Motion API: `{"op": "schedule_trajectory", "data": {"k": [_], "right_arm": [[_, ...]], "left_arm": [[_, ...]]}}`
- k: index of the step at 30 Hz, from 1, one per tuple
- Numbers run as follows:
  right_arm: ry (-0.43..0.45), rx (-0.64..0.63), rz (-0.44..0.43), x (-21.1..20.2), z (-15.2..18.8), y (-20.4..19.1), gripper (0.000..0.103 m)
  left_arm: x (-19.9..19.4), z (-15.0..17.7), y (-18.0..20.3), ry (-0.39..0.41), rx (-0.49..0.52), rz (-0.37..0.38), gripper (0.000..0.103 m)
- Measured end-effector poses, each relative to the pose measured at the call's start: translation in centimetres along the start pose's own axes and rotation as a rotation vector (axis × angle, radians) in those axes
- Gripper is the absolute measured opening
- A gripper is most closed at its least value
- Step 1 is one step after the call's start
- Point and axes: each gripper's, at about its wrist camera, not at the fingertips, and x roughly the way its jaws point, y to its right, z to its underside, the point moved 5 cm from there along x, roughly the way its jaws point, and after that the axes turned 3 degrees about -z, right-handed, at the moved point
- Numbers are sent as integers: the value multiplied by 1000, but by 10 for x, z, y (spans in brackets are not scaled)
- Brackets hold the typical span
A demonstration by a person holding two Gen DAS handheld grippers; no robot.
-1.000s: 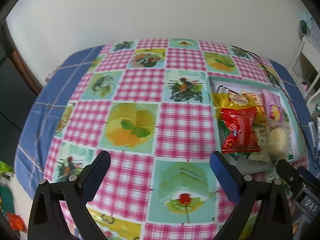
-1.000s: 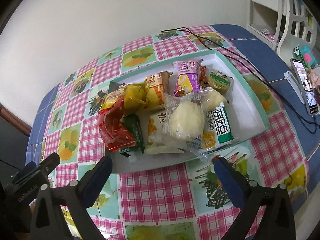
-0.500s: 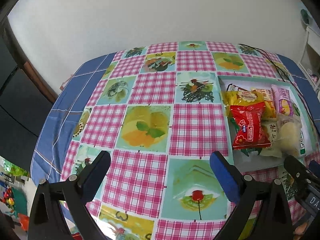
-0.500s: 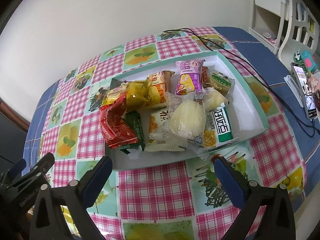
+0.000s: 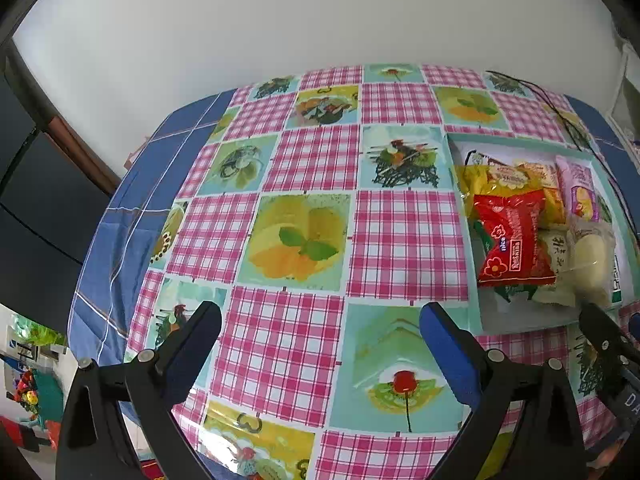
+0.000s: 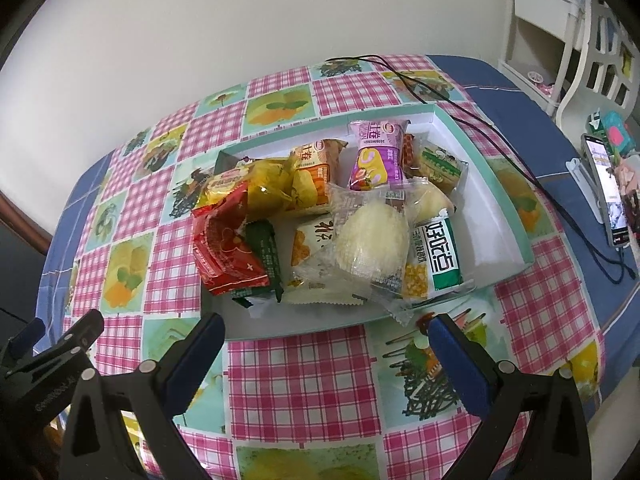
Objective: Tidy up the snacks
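Snack packets lie heaped in a shallow white tray with a mint-green rim [image 6: 516, 220], which sits on the tabletop [image 6: 296, 380] under a pink-check and fruit-print cloth. In the right wrist view the red packet [image 6: 224, 252] leans on the tray's left edge and covers most of a dark green packet [image 6: 264, 256]; its print is too creased to read here, though the left wrist view shows "nice" on the same red packet [image 5: 514, 240]. A yellow packet [image 6: 256, 188] is crumpled, its label only partly legible. The orange packet [image 6: 316, 176] and the purple packet [image 6: 376, 156] carry Chinese characters. A clear-wrapped pale bun [image 6: 370, 244] overlaps a white packet with orange print [image 6: 310, 248] and a green-and-white packet [image 6: 438, 256] printed with large Chinese characters. A second bun [image 6: 434, 202] and a green-labelled packet [image 6: 440, 166] are half hidden behind. From the left wrist view the tray's right part is cut off by the frame edge.

The left claw [image 5: 320, 344] is spread wide with nothing between its blue pads, over bare cloth left of the tray. The right claw [image 6: 326, 344] is equally wide apart and holds nothing, just short of the tray's near edge. A black cable [image 6: 472, 116] runs past the tray to a phone [image 6: 606, 188] at the right.
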Motion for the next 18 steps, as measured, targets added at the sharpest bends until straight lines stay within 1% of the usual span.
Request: {"op": "schedule_trajectory", "data": {"k": [8,18], "right_arm": [[-5,-18,17,2,0,-2,103],[-11,-34,30,5,0,-4,103]], "left_arm": [[8,1,-3,-43,-18,2,99],[10,2,-3,-52,-21,8,99]]}}
